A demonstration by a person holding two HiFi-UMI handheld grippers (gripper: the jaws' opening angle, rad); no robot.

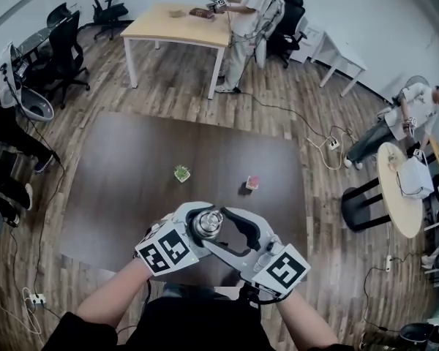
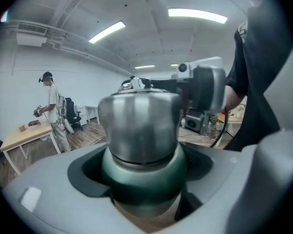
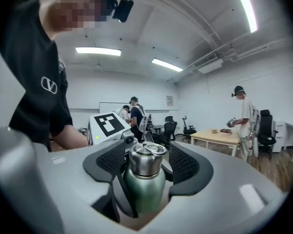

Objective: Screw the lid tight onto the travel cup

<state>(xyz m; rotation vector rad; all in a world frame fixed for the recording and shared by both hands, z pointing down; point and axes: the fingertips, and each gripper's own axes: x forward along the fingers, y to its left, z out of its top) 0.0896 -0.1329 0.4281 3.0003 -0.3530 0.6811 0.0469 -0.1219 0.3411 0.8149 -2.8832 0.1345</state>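
The left tongs [image 2: 144,152] clamp the green body of the travel cup [image 2: 144,177] squarely between their grey jaws, its steel lid [image 2: 139,126] rising just above them, while far beyond to their left a person [image 2: 51,106] stands at a pale wooden bench [image 2: 19,135].

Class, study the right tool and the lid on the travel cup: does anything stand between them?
Nothing visible does. The lid already sits on the travel cup, directly between the right tool's pads, with nothing else there. The left tool clasps the cup's green body.
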